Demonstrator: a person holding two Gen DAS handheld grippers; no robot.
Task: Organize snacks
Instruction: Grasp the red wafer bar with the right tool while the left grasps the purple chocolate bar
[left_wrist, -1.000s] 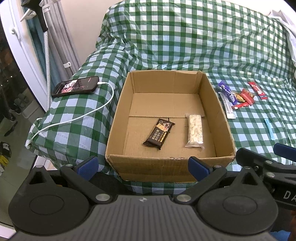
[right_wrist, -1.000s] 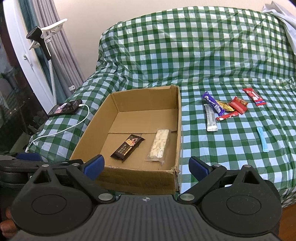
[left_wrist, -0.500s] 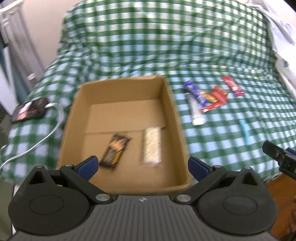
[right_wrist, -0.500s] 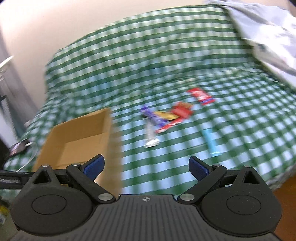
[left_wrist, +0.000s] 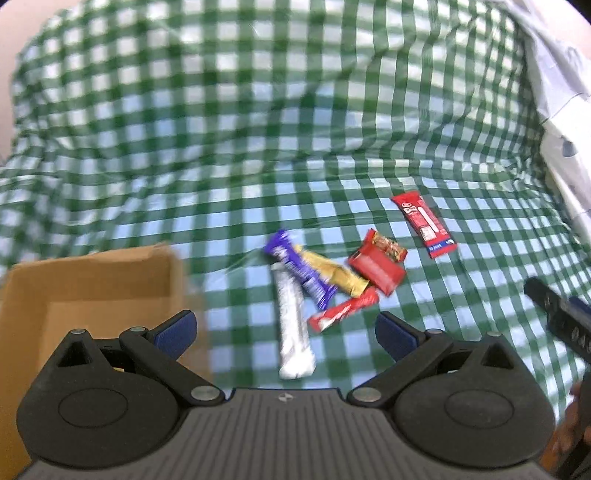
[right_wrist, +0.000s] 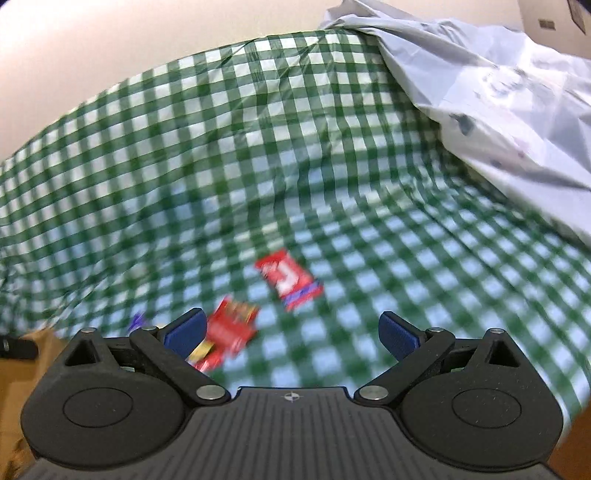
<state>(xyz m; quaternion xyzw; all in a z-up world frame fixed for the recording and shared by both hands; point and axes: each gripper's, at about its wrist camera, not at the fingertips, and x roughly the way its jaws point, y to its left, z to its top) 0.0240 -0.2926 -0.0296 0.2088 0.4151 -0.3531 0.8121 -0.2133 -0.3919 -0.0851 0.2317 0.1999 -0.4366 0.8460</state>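
Observation:
Snack packets lie on the green checked cloth. In the left wrist view I see a silver bar (left_wrist: 293, 325), a purple bar (left_wrist: 301, 275), a gold bar (left_wrist: 334, 273), a thin red stick (left_wrist: 343, 314), a red packet (left_wrist: 376, 267) and a flat red wrapper (left_wrist: 424, 225). My left gripper (left_wrist: 284, 334) is open, hovering over the silver bar. The cardboard box (left_wrist: 92, 288) sits at the lower left. The right wrist view is blurred; the flat red wrapper (right_wrist: 290, 278) and red packet (right_wrist: 231, 326) show ahead of my open right gripper (right_wrist: 291, 334).
A pale grey sheet (right_wrist: 498, 92) is heaped at the right of the bed, over the checked cloth (left_wrist: 258, 110). The right gripper's dark body (left_wrist: 561, 314) shows at the right edge of the left wrist view. The box corner (right_wrist: 22, 354) shows at the right view's left edge.
Both grippers have swung right, away from the box and toward the loose snacks. The box has slid to the left edge of both views. Both stay open and empty.

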